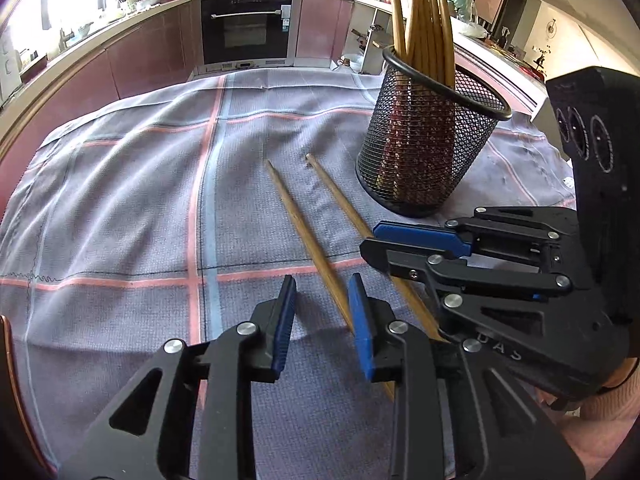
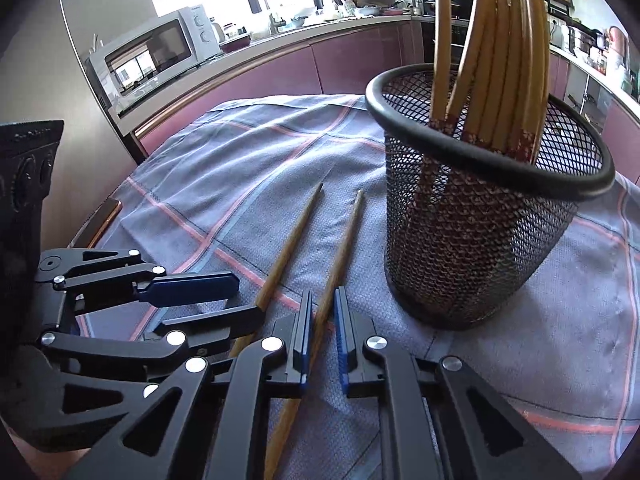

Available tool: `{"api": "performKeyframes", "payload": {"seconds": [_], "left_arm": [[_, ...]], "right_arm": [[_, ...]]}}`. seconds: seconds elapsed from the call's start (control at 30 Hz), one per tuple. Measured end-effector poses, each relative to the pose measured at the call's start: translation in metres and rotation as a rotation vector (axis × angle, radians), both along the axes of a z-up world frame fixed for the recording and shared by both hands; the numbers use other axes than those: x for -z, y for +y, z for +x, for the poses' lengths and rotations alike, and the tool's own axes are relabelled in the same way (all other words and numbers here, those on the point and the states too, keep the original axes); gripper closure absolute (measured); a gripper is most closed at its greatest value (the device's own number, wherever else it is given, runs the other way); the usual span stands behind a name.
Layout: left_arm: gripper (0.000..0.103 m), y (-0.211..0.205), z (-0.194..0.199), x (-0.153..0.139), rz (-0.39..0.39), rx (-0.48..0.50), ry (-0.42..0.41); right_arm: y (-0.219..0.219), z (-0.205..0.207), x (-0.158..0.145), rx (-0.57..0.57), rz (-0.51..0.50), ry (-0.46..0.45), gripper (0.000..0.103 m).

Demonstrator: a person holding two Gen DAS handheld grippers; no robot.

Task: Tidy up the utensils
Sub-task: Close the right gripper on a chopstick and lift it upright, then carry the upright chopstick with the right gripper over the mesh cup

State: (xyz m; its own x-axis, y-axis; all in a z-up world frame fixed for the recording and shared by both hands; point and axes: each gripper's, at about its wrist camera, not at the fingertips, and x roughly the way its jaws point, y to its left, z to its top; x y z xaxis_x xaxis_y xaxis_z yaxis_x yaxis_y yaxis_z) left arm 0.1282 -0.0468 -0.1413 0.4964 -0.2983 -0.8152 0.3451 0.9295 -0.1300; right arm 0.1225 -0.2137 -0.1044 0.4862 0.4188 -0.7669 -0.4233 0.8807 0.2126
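Note:
Two loose wooden chopsticks lie side by side on the checked cloth. My left gripper point(image 1: 323, 316) is open around the left chopstick point(image 1: 296, 220), which runs close to the right-hand pad point(image 1: 362, 320). My right gripper point(image 2: 324, 320) is shut on the right chopstick point(image 2: 346, 236) near its thick end, low over the cloth. In the left wrist view the right gripper point(image 1: 372, 242) comes in from the right across that chopstick point(image 1: 340, 196). A black mesh holder point(image 2: 472, 240) stands upright just beyond, with several chopsticks point(image 2: 492, 60) in it.
The grey-blue cloth point(image 1: 140, 200) with pink lines covers the table. A white microwave point(image 2: 160, 48) sits on the counter past the table's far left. An oven point(image 1: 248, 28) and pink cabinets line the back wall. A flat copper-edged object point(image 2: 106, 216) lies at the cloth's left edge.

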Motion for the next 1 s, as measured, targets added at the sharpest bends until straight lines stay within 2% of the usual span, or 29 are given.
{"api": "performKeyframes", "payload": {"seconds": [0.17,0.47,0.53,0.63,0.8,1.0], "left_arm": [[0.076,-0.001,0.005,0.000,0.001,-0.006,0.000],[0.079,-0.007,0.022,0.003,0.022,-0.023,0.004],[0.080,-0.008,0.024,0.003,0.032,-0.035,0.000],[0.089,-0.009,0.024,0.003,0.029,-0.047,-0.002],[0.091,-0.011,0.022,0.002,0.041,-0.065,-0.015],[0.095,-0.004,0.013,-0.008,0.006,-0.072,-0.025]], "right_arm": [[-0.003,-0.003,-0.002,0.006,0.018,-0.001,0.098],[-0.014,-0.015,-0.020,-0.004,0.061,-0.034,0.098],[-0.015,-0.020,-0.026,-0.016,0.080,-0.051,0.098],[-0.018,-0.028,-0.036,-0.032,0.094,-0.080,0.098],[-0.027,-0.037,-0.050,-0.039,0.119,-0.125,0.098],[-0.041,-0.044,-0.061,-0.026,0.152,-0.160,0.098]]}}
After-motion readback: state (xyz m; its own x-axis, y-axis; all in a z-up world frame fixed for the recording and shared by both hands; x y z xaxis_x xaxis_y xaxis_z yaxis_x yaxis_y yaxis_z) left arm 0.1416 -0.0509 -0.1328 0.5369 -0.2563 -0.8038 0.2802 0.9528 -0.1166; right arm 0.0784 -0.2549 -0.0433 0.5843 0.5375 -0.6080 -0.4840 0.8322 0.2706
